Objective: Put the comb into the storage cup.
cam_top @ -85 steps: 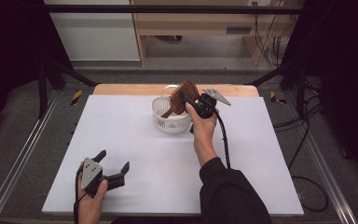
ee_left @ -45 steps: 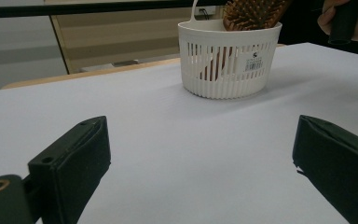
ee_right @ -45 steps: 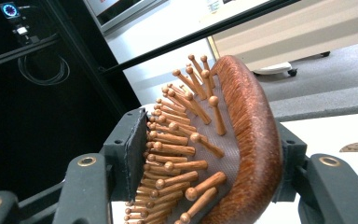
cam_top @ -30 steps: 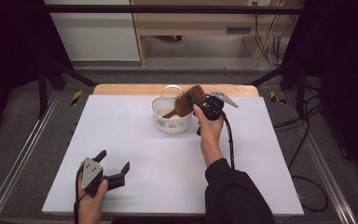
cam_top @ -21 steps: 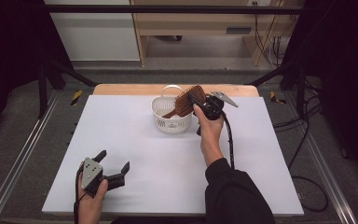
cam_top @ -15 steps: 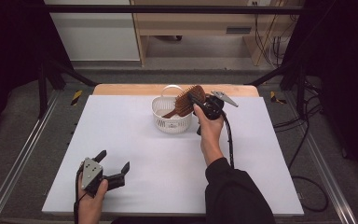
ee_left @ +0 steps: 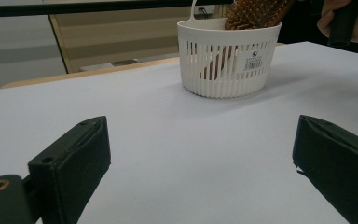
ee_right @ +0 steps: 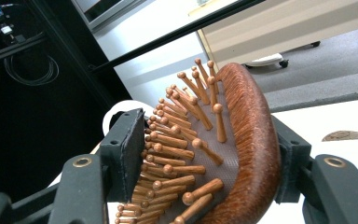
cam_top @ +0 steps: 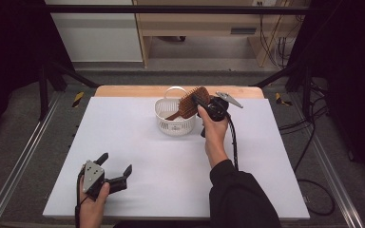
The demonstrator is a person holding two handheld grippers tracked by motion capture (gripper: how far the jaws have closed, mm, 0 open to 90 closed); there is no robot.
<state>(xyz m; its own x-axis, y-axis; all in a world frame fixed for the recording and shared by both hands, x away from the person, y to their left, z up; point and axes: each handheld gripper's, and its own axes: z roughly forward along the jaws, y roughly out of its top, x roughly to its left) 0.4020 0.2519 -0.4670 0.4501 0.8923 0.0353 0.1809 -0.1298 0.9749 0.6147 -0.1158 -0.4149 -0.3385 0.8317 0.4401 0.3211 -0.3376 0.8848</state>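
A white slatted basket [cam_top: 173, 124] [ee_left: 228, 65] with a loop handle stands at the back middle of the white table [cam_top: 138, 142]. A brown wooden hairbrush [cam_top: 190, 100] [ee_left: 256, 11] [ee_right: 249, 140] leans out of it, handle down inside and head sticking up. My right gripper [cam_top: 197, 99] [ee_right: 205, 154] is shut on the brush head, one pad against the wooden bristles and the other on its rounded back. My left gripper [cam_top: 115, 164] [ee_left: 200, 158] rests low at the table's near left, open, with only bare table between its jaws.
A wooden strip [cam_top: 123, 90] borders the table's far edge. Metal rails [cam_top: 19, 166] run along both sides of the table. Cables [cam_top: 313, 142] lie on the floor to the right, and a cabinet [cam_top: 195, 23] stands behind.
Since the earliest frame the right gripper and the brush have shifted slightly to the right over the basket. Nothing visibly moves over the last second. The left gripper has kept still.
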